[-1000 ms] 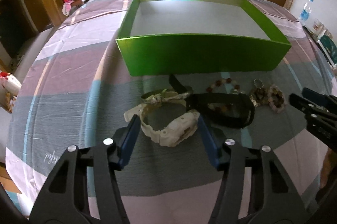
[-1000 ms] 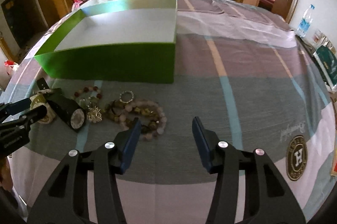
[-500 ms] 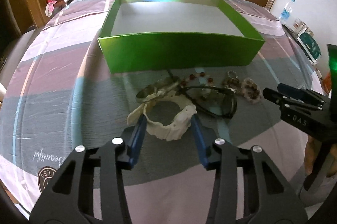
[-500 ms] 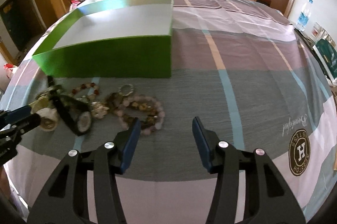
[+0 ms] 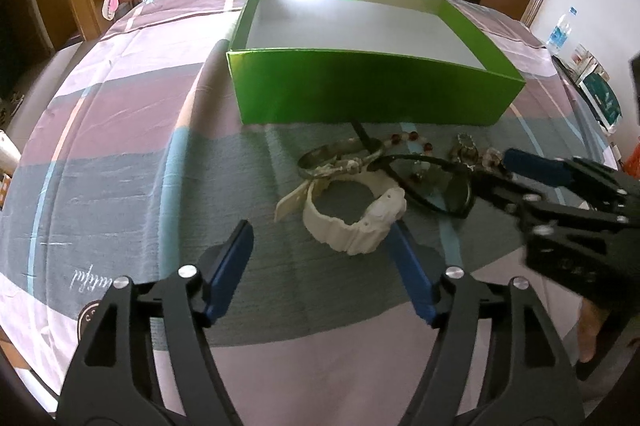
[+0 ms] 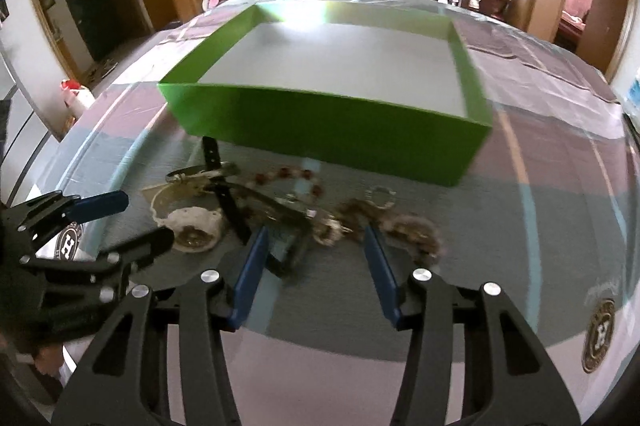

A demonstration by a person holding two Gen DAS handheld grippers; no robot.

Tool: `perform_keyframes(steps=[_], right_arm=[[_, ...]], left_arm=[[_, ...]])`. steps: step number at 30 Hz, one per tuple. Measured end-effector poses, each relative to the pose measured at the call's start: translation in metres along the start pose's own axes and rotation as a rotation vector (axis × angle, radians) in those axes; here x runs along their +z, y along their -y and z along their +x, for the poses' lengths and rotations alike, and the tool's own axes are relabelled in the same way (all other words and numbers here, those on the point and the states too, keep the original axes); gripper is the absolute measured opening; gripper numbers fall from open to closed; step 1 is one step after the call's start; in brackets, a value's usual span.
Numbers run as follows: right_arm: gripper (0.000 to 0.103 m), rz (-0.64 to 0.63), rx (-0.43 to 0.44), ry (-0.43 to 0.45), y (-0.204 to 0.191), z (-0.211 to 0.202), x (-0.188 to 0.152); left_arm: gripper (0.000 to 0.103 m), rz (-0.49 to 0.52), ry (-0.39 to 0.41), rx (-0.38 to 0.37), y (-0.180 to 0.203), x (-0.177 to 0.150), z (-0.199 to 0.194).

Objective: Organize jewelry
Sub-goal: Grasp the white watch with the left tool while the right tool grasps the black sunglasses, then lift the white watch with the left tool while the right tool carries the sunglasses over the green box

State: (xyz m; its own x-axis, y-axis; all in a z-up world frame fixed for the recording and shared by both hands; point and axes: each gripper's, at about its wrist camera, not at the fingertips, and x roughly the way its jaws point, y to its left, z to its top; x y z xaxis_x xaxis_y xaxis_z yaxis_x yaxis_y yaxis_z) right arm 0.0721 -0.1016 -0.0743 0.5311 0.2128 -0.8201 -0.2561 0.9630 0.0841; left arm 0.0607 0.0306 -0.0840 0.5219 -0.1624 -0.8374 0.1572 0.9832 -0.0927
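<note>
judging from how things lie, the sorting has barely begun: the green box [image 5: 372, 94] shows a bare grey floor in both views, with nothing inside it, while all the jewelry lies in a tangle on the counter [image 5: 120, 154] just in front of the box's near wall. that heap holds a white watch [image 5: 356, 222], a black watch [image 6: 280, 226] with its strap looped over the others, a silver bangle [image 5: 320, 158], a red-and-white bead bracelet [image 6: 292, 176], a small ring [image 6: 382, 196] and a brownish bead bracelet [image 6: 412, 234]; the right wrist view is blurred, so finer pieces cannot be made out.

the left hand-held gripper [image 5: 320, 246] has its jaws spreading at this moment, with nothing between them; its right finger touches or nearly touches the white watch's case, which sits off to that side rather than in the gap. the right hand-held gripper [image 6: 314, 250] has its jaws easing inward, spread around the black watch's case and the small pieces beside it, with the pads not pressing on anything as far as the blur allows. every piece seems left to move, so the whole transfer into the box is ahead.

as for writing, the tablecloth carries a round crest [image 6: 598, 336] with a large "h" and a ring of letters too small to read, and a cursive word [image 5: 90, 278] upside down, not legible. no brand can be read on either watch.
</note>
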Motion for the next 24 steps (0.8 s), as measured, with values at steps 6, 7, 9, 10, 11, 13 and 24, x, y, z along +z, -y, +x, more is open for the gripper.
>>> perform_keyframes(steps=[6,7,9,10,11,13,24], right_arm=[[0.012,-0.029,-0.028,-0.013,-0.003,0.011,-0.001],[0.012,-0.018,-0.039,-0.001,0.000,0.007,0.000],[0.010,0.003,-0.048,0.018,0.008,-0.001,0.001],[0.010,0.011,-0.055,0.029,0.012,-0.007,0.002],[0.009,0.016,-0.066,0.039,0.017,-0.011,0.001],[0.009,0.030,-0.119,0.065,0.028,-0.023,0.000],[0.009,0.145,-0.157,0.023,0.068,-0.018,-0.016]], left_arm=[[0.072,0.000,0.000,-0.009,-0.001,-0.001,0.000],[0.072,0.000,-0.002,-0.012,0.000,0.000,0.001],[0.072,0.002,-0.004,-0.018,0.002,0.001,0.002],[0.072,0.003,-0.007,-0.021,0.003,0.002,0.003],[0.072,0.005,-0.011,-0.023,0.005,0.003,0.005],[0.072,0.010,-0.019,-0.024,0.007,0.004,0.008],[0.059,0.017,-0.061,-0.015,0.017,0.012,0.030]])
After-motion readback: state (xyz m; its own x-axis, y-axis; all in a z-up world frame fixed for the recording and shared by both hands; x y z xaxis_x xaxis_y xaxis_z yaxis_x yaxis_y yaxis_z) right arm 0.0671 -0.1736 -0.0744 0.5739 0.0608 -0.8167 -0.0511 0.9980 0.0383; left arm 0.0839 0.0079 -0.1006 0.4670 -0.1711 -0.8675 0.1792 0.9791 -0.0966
